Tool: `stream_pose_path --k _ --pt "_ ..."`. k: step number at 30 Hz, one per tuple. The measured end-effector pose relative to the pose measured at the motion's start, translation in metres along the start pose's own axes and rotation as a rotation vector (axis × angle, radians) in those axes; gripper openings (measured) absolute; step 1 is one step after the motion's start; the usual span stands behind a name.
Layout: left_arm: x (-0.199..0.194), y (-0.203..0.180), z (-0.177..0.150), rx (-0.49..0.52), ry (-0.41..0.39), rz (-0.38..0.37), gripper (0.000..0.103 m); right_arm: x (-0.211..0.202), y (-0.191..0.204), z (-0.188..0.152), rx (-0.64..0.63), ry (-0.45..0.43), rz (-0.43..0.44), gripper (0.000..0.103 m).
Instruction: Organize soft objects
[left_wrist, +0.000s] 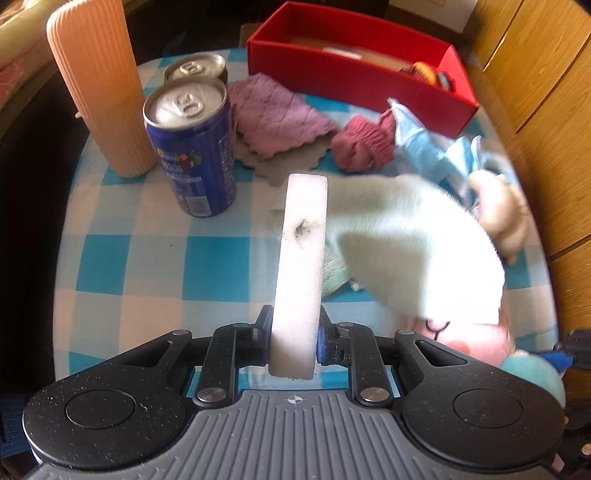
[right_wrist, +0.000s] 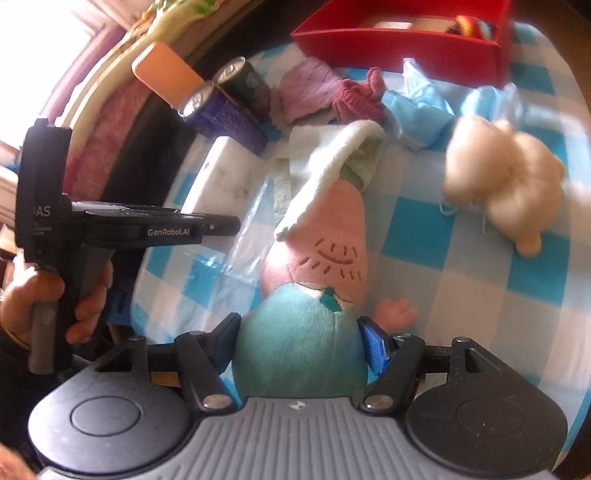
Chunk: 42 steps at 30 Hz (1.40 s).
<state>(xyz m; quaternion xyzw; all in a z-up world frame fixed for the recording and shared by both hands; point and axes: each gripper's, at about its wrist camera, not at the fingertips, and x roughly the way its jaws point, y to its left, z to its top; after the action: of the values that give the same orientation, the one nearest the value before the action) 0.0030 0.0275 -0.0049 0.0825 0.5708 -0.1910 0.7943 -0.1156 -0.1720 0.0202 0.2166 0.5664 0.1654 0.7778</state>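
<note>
Two grippers are each closed on something. The left gripper (left_wrist: 294, 343) has its fingers pressed together on a white foam block (left_wrist: 301, 266) that stands up between them. The right gripper (right_wrist: 301, 338) clamps the teal body of a pink plush toy (right_wrist: 317, 258), whose face points away from the camera toward the red box (right_wrist: 402, 38). A pale green cloth (right_wrist: 332, 155) drapes over the toy's head, on the side nearest the red box. A cream plush animal (right_wrist: 506, 173) lies on the blue-and-white checked tablecloth (right_wrist: 480, 280), nearer the camera than the red box's right end. Just in front of the red box lie a purple quilted cloth (left_wrist: 275, 114), a pink knitted piece (left_wrist: 364, 144) and crumpled light blue fabric (left_wrist: 424, 138), close together. Left of the purple cloth stand a blue drink can (left_wrist: 194, 147), a second can (left_wrist: 195, 68) behind it, and a ribbed peach-coloured cylinder (left_wrist: 99, 85). A hand (right_wrist: 37, 299) grips the left gripper's handle.
</note>
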Motion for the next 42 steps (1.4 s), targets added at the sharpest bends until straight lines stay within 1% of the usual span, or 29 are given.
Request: stream_pose_path --k 6,9,11,14,18,21,26,29,30,33,36,40,42 --pt "-0.004 -0.011 0.0 0.02 -0.014 -0.021 0.021 -0.023 -0.005 -0.023 0.098 -0.03 0.114 0.046" --pt "-0.005 -0.016 0.001 0.032 -0.019 -0.032 0.021 -0.033 -0.009 -0.033 0.14 -0.028 0.143 0.046" --pt "-0.008 -0.018 0.0 0.039 -0.026 -0.044 0.021 -0.044 -0.013 -0.037 0.164 -0.042 0.167 0.046" --pt "-0.013 -0.021 0.002 0.049 -0.038 -0.052 0.021 -0.059 -0.012 -0.037 0.159 -0.085 0.128 0.046" --pt "-0.014 -0.024 0.002 0.056 -0.042 -0.05 0.021 -0.067 -0.01 -0.027 0.139 -0.107 0.057 0.046" --pt "-0.016 -0.025 0.002 0.06 -0.047 -0.047 0.021 -0.069 -0.009 -0.021 0.132 -0.124 0.049 0.046" --pt "-0.023 -0.026 0.006 0.057 -0.073 -0.043 0.021 -0.068 -0.005 -0.01 0.108 -0.177 0.04 0.046" --pt "-0.025 -0.028 0.009 0.058 -0.084 -0.039 0.021 -0.065 -0.009 -0.001 0.119 -0.214 0.064 0.046" --pt "-0.025 -0.029 0.01 0.059 -0.086 -0.035 0.021 -0.064 -0.01 0.003 0.12 -0.226 0.053 0.046" --pt "-0.024 -0.033 0.016 0.06 -0.092 -0.029 0.021 -0.064 -0.009 0.015 0.097 -0.259 0.0 0.046" --pt "-0.025 -0.038 0.023 0.069 -0.106 -0.008 0.021 -0.069 -0.01 0.027 0.097 -0.3 -0.009 0.046" --pt "-0.027 -0.047 0.042 0.075 -0.125 -0.006 0.021 -0.074 -0.01 0.048 0.079 -0.354 -0.067 0.046" --pt "-0.028 -0.052 0.051 0.084 -0.141 0.003 0.022 -0.075 -0.011 0.06 0.081 -0.368 -0.08 0.046"
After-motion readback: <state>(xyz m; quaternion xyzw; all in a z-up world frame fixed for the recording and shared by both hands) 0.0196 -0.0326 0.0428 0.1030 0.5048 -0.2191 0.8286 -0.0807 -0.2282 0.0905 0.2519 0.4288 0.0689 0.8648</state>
